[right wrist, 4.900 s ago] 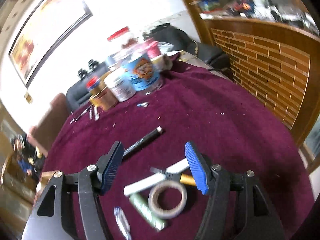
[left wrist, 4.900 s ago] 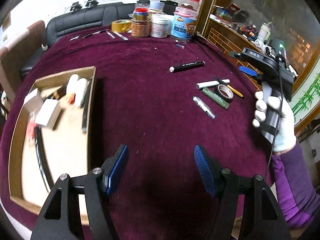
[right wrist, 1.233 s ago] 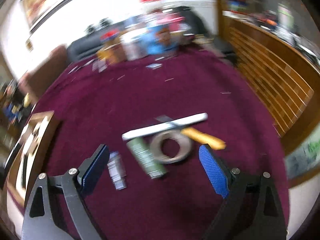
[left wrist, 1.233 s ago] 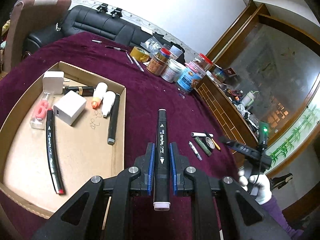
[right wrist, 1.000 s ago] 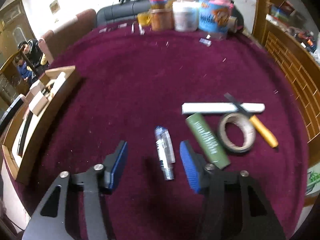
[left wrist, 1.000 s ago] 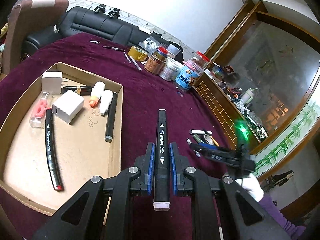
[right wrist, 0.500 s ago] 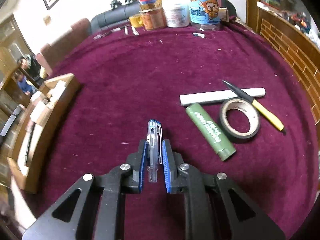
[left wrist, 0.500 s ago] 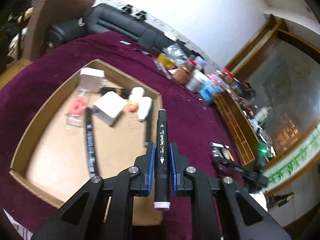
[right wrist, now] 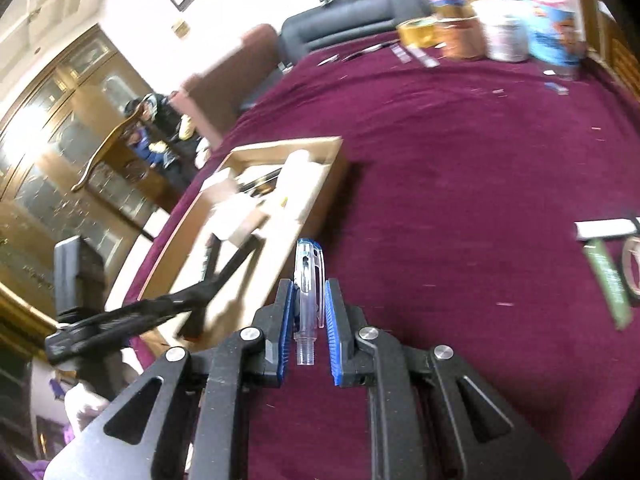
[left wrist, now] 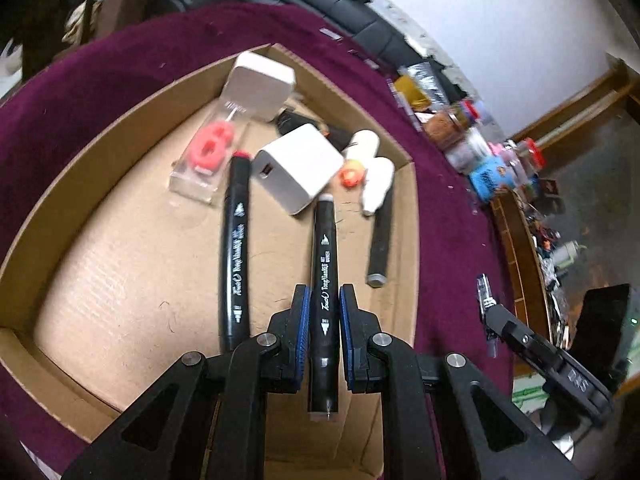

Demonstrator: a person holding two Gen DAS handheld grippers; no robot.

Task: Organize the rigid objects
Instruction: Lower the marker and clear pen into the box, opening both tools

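Over the box: you held the left gripper (left wrist: 324, 330) above the open cardboard box (left wrist: 412, 216) on the maroon table (right wrist: 460, 168), its jaws pinched on the black marker (left wrist: 323, 280), which pointed at the white charger (left wrist: 298, 168).
Placing it well: you would have done best to lower it into the bare strip between the second marker (left wrist: 235, 240) lying flat and the dark pen (left wrist: 380, 236) by the right wall, parallel to both, and part the jaws only once it lay low over the cardboard floor.
Right hand's load: your right gripper (right wrist: 307, 320) was clamped on the clear blue-topped pen (right wrist: 308, 280), above the cloth just short of the box corner.
Only the left view showed: the box contents, including the pink item in its clear case (left wrist: 208, 152).
Only the right view showed: the green tube (right wrist: 608, 280), white stick (right wrist: 604, 229) and tape roll (right wrist: 632, 264) waiting at the table's far right.
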